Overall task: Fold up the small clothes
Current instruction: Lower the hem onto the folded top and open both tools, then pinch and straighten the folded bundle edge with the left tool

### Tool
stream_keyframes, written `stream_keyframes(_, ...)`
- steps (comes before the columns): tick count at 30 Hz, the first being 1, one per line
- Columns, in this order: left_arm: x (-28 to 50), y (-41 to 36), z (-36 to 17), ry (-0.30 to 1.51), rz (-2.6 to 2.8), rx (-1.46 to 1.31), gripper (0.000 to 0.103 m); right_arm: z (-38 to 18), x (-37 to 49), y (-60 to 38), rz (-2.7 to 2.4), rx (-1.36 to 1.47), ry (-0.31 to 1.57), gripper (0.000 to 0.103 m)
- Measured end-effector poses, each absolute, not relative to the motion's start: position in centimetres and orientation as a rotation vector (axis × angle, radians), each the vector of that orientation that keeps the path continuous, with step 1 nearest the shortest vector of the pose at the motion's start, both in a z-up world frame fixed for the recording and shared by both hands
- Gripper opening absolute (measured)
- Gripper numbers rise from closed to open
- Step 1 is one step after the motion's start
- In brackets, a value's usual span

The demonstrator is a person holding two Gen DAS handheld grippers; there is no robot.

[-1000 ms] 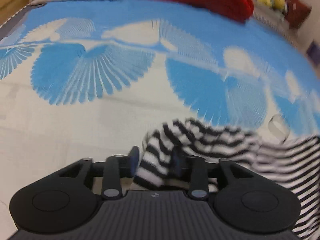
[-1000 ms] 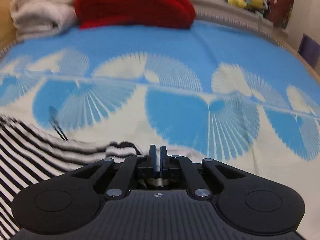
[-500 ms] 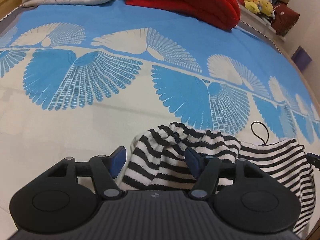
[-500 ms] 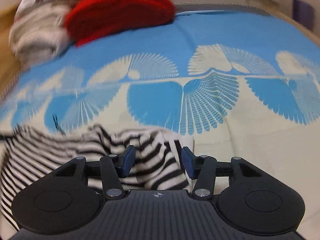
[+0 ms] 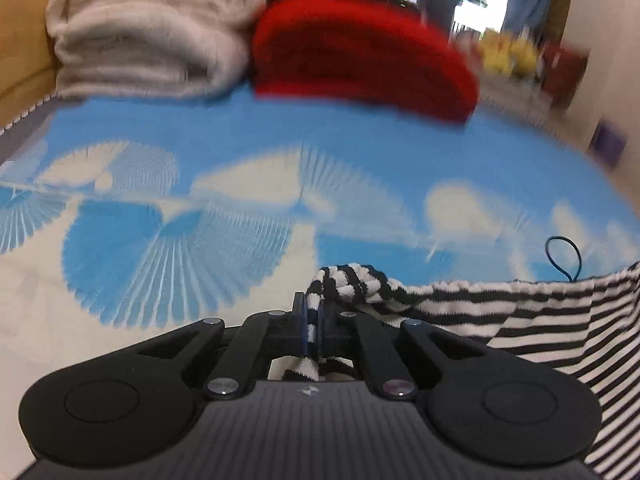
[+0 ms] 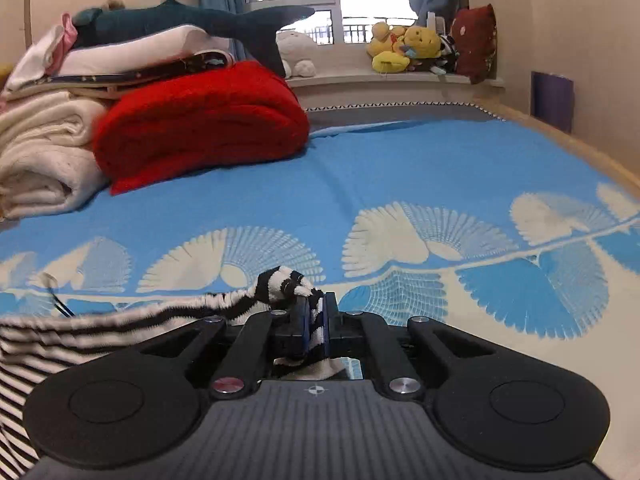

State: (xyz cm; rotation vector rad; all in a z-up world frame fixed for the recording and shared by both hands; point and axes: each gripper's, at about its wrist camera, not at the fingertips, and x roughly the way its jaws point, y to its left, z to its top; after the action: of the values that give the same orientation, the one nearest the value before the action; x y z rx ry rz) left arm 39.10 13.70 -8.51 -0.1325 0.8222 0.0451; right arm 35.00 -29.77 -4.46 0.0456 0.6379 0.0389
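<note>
Your left tongs (image 5: 311, 322) are clamped tight on a bunched corner of the black-and-white striped knit garment (image 5: 520, 320), low in the frame's centre, and your right tongs (image 6: 316, 320) pinch the opposite corner the same way; the cloth hangs stretched between them, just above the blue-and-cream fan-patterned bedspread (image 6: 400, 184). Each grip holds only a small wad of knit, so a sharp tug apart could pull a corner free, or the slack middle could sag and crease the fold. The thin dark cord loop (image 5: 564, 256) at the garment's top edge may get trapped inside. The folded red blanket (image 6: 200, 120) and cream towels (image 6: 36, 160) at the upper left sit well apart, nothing blocking you.
</note>
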Motion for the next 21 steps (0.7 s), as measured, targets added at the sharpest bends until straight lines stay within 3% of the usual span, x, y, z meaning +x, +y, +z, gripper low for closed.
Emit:
stream_keyframes(4, 40.2, 13.6, -12.1, 0.99, 0.055, -0.151, 0.012, -9.8, 37.2, -28.6, 0.011, -0.033, 0.896, 0.006)
stream_keyframes(6, 40.3, 13.4, -11.5, 1.012, 0.071, -0.11, 0.032, -11.3, 37.2, -28.5, 0.019, -0.056, 0.953, 0.008)
stream_keyframes(7, 40.2, 13.5, -11.2, 1.034, 0.087, -0.101, 0.06, -11.1, 37.0, -28.4, 0.023, -0.075, 0.945, 0.009)
stream_keyframes(8, 40.1, 13.6, -11.0, 1.063, 0.083, -0.103, 0.072, -10.7, 36.8, -28.3, 0.017, -0.097, 0.944, 0.019)
stream_keyframes(9, 39.8, 13.7, -10.9, 1.104, 0.059, -0.109, 0.072, -10.3, 36.5, -28.4, 0.007, -0.105, 0.945, 0.032)
stream_keyframes(11, 38.5, 14.5, -10.1, 1.14, 0.017, -0.135, 0.072, -9.2, 35.7, -29.1, 0.01, -0.068, 0.944, 0.044)
stream_keyframes(21, 27.6, 19.6, -2.2, 1.021, 0.014, -0.445, 0.072, -1.7, 26.7, -35.4, 0.075, 0.241, 0.943, 0.045)
